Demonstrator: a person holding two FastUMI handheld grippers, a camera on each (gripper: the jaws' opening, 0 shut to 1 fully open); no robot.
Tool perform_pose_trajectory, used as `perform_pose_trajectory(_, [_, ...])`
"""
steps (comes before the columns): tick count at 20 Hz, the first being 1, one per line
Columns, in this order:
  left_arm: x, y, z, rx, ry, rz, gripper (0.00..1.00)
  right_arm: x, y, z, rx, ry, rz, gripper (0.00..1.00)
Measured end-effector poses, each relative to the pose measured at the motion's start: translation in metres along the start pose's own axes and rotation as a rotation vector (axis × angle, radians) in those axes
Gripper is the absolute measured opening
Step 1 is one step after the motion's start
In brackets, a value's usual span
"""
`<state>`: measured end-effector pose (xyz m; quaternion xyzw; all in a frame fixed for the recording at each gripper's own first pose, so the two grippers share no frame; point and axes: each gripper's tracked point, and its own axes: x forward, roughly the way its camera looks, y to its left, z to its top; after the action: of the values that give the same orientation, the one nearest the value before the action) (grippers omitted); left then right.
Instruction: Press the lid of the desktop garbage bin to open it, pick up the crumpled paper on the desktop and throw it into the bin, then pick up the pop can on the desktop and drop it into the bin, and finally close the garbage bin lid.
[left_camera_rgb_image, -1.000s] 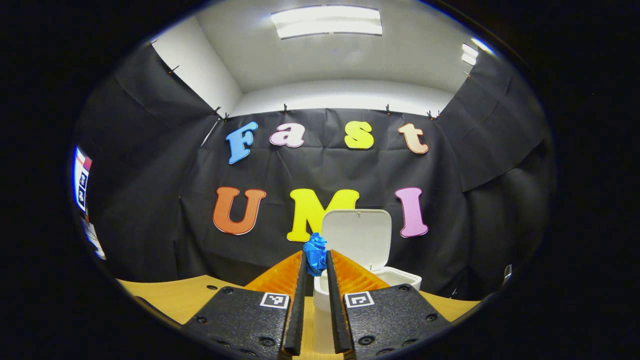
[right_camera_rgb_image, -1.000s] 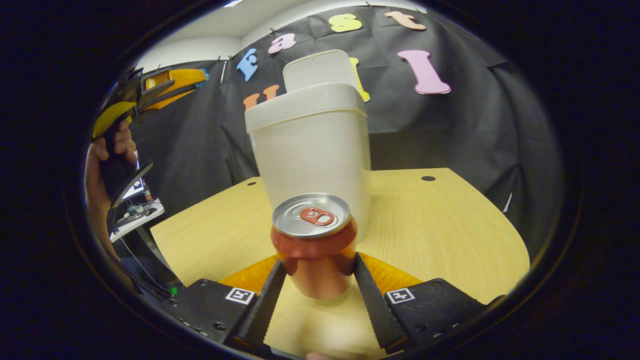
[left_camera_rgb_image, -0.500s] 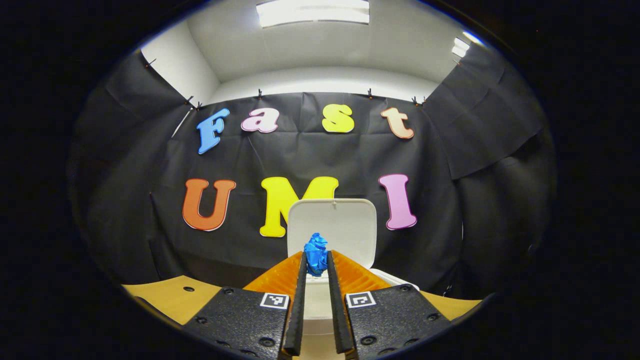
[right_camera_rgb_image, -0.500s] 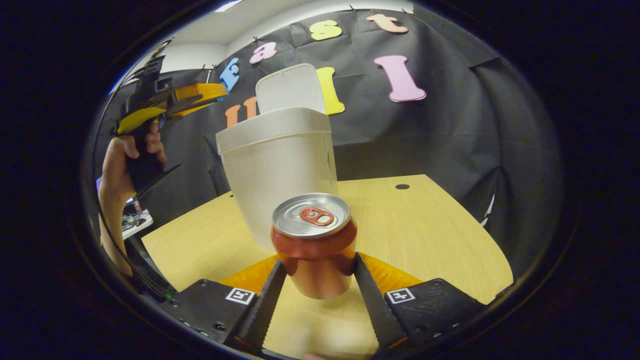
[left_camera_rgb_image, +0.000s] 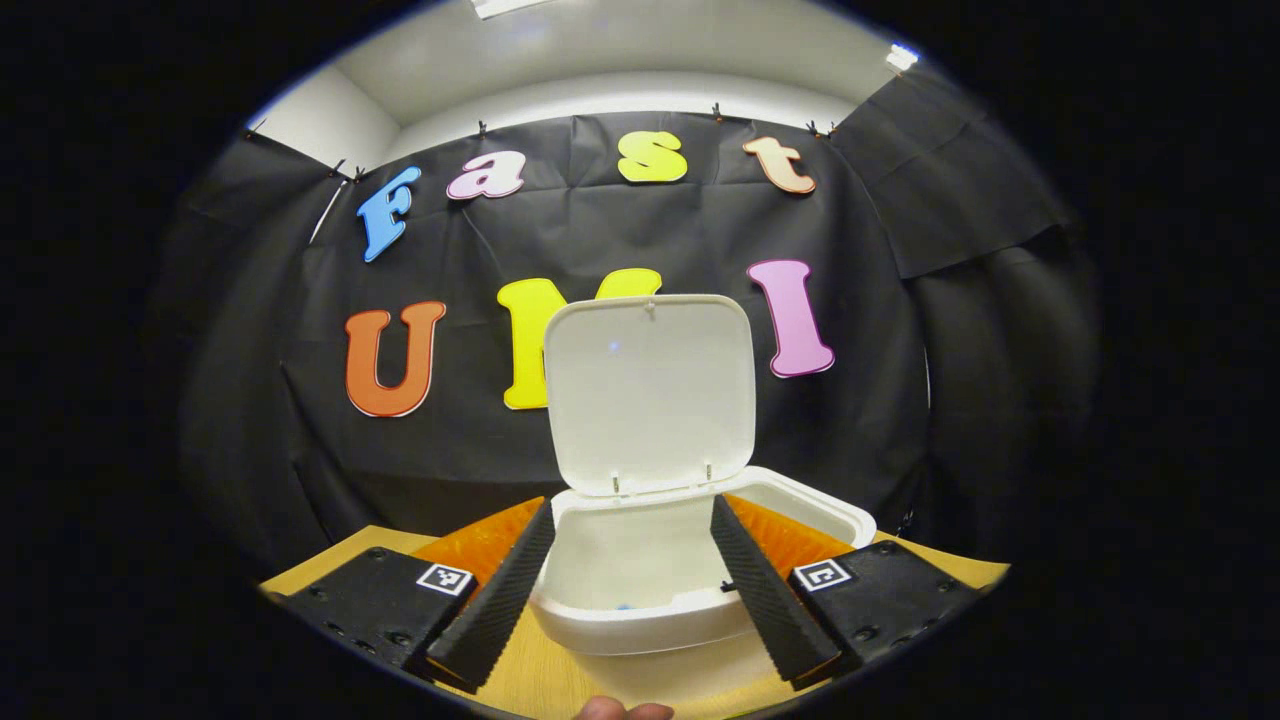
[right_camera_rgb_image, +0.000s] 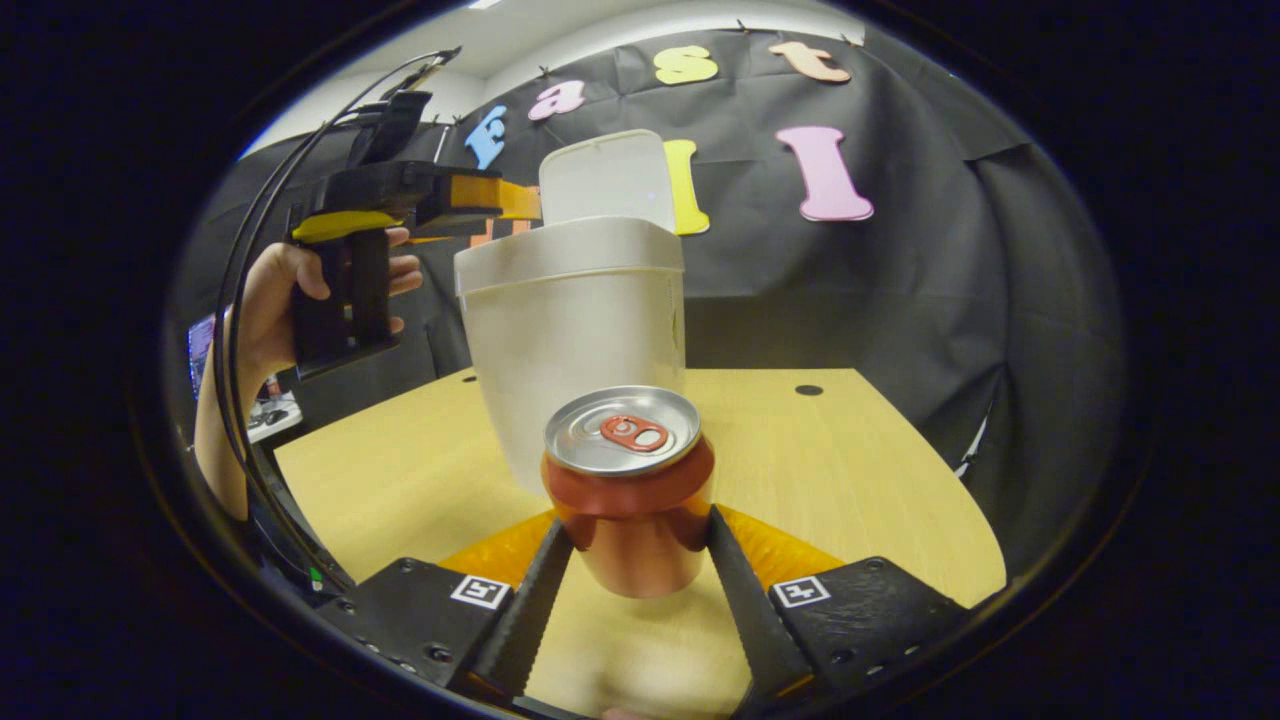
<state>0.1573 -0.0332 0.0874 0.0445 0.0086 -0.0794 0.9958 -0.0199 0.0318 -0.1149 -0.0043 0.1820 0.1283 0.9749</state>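
The white desktop bin (left_camera_rgb_image: 640, 628) stands just under my left gripper (left_camera_rgb_image: 630, 508), its lid (left_camera_rgb_image: 650, 390) tipped upright at the back. My left gripper is open, with its fingers spread over the bin's mouth and nothing between them. A speck of the blue crumpled paper (left_camera_rgb_image: 622, 605) shows inside the bin. In the right gripper view, my right gripper (right_camera_rgb_image: 637, 530) is shut on the red pop can (right_camera_rgb_image: 628, 500), which stands upright with its silver top showing. Behind the can rise the bin (right_camera_rgb_image: 575, 340) and its lid (right_camera_rgb_image: 605, 180). The left gripper (right_camera_rgb_image: 500, 200) hangs level with the bin's rim.
The light wooden table (right_camera_rgb_image: 850, 470) stretches to the right of the bin, with a small dark hole near its back. A hand (right_camera_rgb_image: 270, 300) holds the left gripper at the left, trailing cables. The black cloth wall stands close behind the bin.
My left gripper moved over the bin's mouth and opened; the blue paper left its fingers and now lies in the bin. The right gripper keeps the can, its view shifting slightly.
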Motion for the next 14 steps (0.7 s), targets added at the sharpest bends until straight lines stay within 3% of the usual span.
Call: perform_pose_trajectory(14, [-0.024, 0.017, -0.001, -0.041, -0.012, 0.01, 0.98, -0.013, 0.003, 0.023, -0.054, -0.041, 0.002, 0.8])
